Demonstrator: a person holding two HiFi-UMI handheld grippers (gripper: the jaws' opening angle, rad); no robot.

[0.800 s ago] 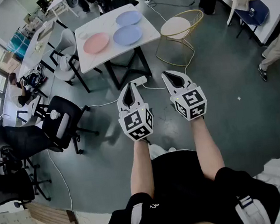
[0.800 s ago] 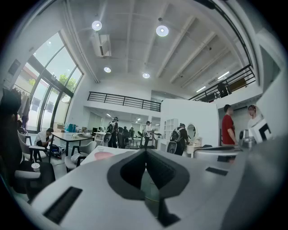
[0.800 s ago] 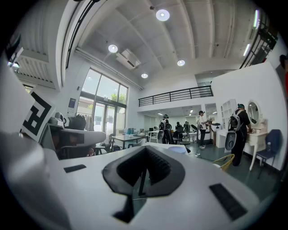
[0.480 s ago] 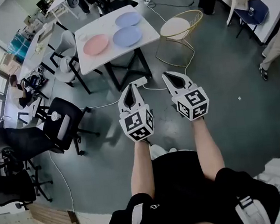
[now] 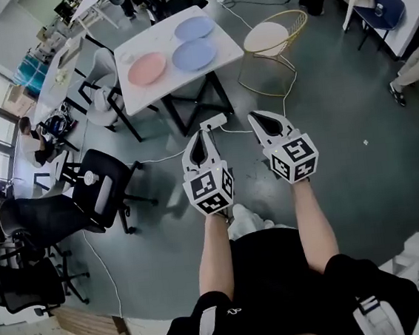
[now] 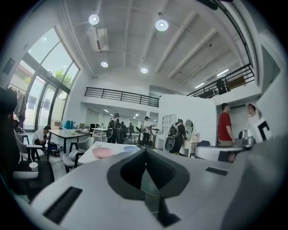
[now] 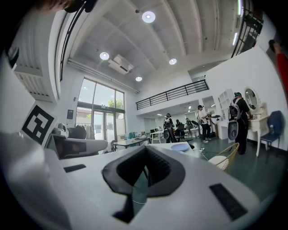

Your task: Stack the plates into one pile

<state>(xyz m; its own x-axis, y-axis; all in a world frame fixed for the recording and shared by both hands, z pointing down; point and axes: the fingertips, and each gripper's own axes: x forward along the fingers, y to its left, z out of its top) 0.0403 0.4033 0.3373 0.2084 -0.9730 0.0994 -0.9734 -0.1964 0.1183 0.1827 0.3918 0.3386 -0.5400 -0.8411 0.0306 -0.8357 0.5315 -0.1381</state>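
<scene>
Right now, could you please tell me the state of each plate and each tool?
pink plate: flat on the table, unstacked.
near blue plate: flat, unstacked.
far blue plate: flat, unstacked.
left tool: shut, empty.
right tool: shut, empty.

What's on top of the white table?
On the white table lie a pink plate, a near blue plate and a far blue plate, side by side, none stacked. The tabletop under each plate is covered.
</scene>
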